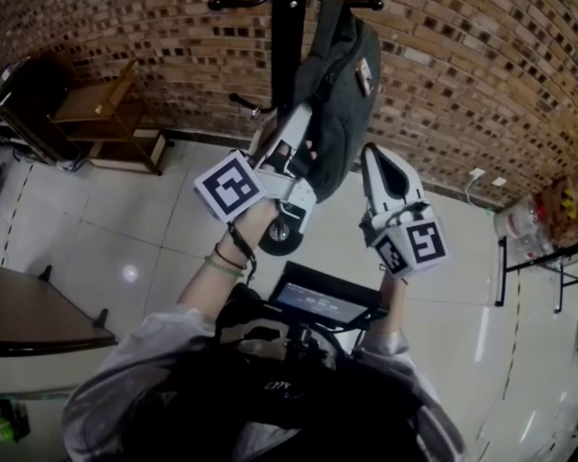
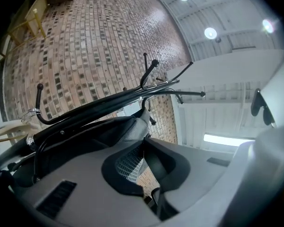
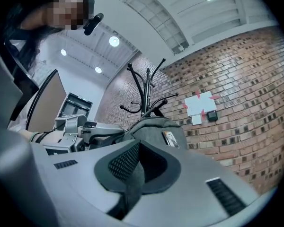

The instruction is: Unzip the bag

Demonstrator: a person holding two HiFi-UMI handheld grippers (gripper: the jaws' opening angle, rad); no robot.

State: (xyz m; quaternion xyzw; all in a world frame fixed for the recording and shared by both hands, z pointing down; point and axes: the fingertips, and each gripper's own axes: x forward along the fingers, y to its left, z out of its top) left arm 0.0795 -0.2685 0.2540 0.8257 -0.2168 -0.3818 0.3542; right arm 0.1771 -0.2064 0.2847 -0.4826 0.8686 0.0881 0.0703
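Dark bag (image 1: 342,75) hung on coat stand (image 1: 289,27).
Its fabric is pinched by left gripper (image 1: 308,152); right gripper (image 1: 374,152) is closed on nothing.

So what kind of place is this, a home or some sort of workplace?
Probably an indoor workroom or studio rather than a home: there is a bare brick wall, a glossy tiled floor and plain ceiling lights. A backpack hangs on a coat stand by the wall.

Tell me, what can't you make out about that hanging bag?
- Zipper of the bag: too small and dark in head view; the left gripper covers one side.
- Tag on it: print too small, right gripper view.
- Coat rack top: cut off, head view.
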